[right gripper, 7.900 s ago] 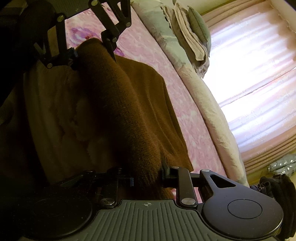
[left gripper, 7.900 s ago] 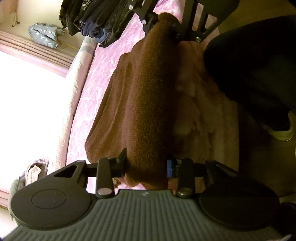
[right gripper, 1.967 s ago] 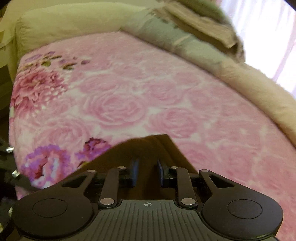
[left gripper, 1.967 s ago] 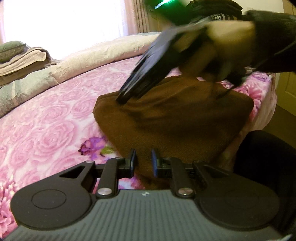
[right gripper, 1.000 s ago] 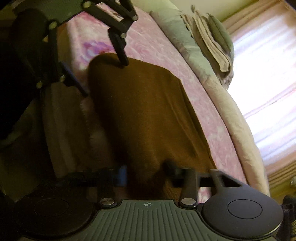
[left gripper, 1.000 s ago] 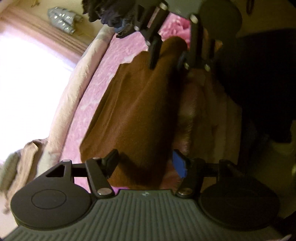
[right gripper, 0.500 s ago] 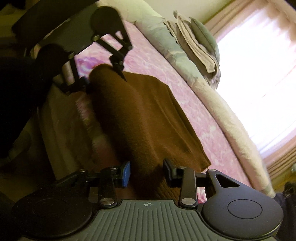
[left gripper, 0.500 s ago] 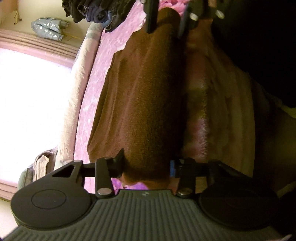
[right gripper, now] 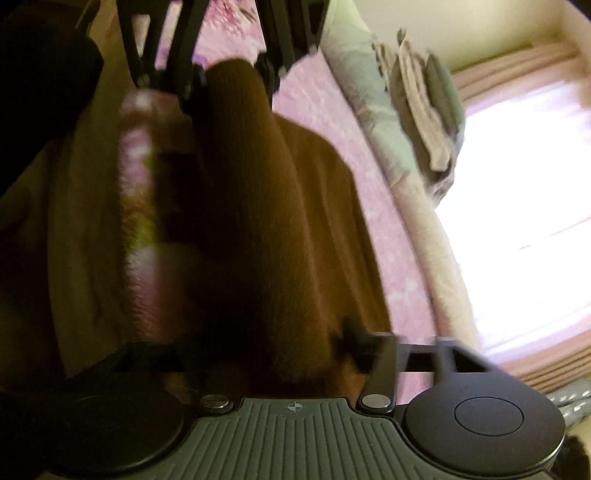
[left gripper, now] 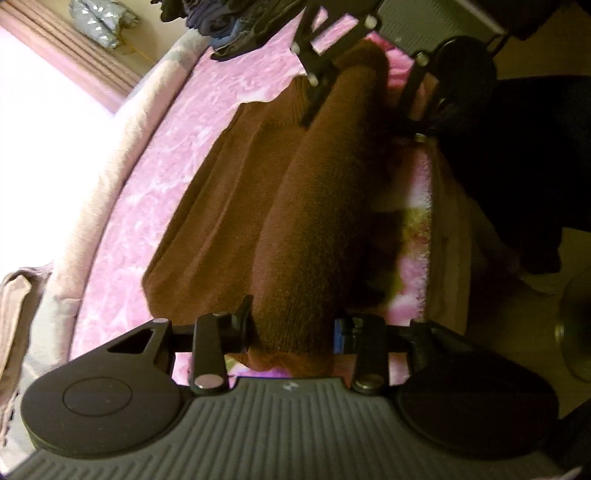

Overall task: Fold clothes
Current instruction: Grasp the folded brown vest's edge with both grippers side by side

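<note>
A brown knit garment (left gripper: 314, 206) lies folded near the edge of a bed with a pink rose blanket (left gripper: 177, 140). A thick folded edge of it runs between my two grippers. My left gripper (left gripper: 291, 325) is shut on one end of that fold. My right gripper (right gripper: 266, 350) is shut on the other end of the garment (right gripper: 266, 206). Each gripper shows at the top of the other's view: the right one (left gripper: 362, 92) and the left one (right gripper: 229, 77). The rest of the garment lies flat on the blanket.
A pile of dark clothes (left gripper: 229, 22) sits at one end of the bed. Folded bedding (right gripper: 424, 110) is stacked at the other end. A cream quilt (right gripper: 439, 258) lines the far side below a bright window. The person's dark clothing (left gripper: 517, 166) is beside the bed edge.
Both grippers closed onto the ends of the garment's near fold over the last second. The fold has since been lifted slightly and both views have shifted a little.
</note>
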The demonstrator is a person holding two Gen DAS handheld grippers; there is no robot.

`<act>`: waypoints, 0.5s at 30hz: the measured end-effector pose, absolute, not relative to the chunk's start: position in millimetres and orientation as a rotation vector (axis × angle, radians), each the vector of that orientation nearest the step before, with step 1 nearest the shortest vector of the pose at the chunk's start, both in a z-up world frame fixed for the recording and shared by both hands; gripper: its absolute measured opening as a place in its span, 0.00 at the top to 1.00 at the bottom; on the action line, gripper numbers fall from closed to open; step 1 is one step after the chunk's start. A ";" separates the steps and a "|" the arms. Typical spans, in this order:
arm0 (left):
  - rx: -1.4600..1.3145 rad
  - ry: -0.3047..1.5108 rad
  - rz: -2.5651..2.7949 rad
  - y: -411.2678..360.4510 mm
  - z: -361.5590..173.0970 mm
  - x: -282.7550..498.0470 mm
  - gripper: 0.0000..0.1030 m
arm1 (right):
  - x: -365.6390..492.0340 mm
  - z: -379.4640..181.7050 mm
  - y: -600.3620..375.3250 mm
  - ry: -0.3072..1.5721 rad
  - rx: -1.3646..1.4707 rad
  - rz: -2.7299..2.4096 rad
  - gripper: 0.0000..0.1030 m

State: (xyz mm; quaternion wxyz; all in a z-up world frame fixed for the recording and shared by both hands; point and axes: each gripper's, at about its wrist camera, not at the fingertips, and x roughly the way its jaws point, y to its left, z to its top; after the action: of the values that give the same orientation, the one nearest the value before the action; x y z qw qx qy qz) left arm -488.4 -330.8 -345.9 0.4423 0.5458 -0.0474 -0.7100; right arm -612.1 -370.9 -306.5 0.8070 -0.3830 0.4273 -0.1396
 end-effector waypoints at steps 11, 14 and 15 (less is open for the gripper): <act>1.489 -0.006 -1.863 -348.2 -251.1 -486.5 0.71 | -605.8 -203.0 -399.9 1.068 -0.555 -0.196 0.85; 1.501 0.044 -1.893 -358.8 -198.8 -492.1 0.71 | -614.0 -155.6 -404.0 1.101 -0.492 -0.160 0.85; 1.512 0.051 -1.904 -362.2 -183.1 -496.4 0.71 | -618.2 -139.7 -405.7 1.112 -0.469 -0.146 0.85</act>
State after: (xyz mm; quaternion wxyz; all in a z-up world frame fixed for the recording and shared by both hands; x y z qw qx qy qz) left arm -496.4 -362.2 -183.1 0.3476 0.5830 0.0195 -0.7341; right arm -618.2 -405.7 -139.7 0.8209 -0.2203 0.5224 -0.0684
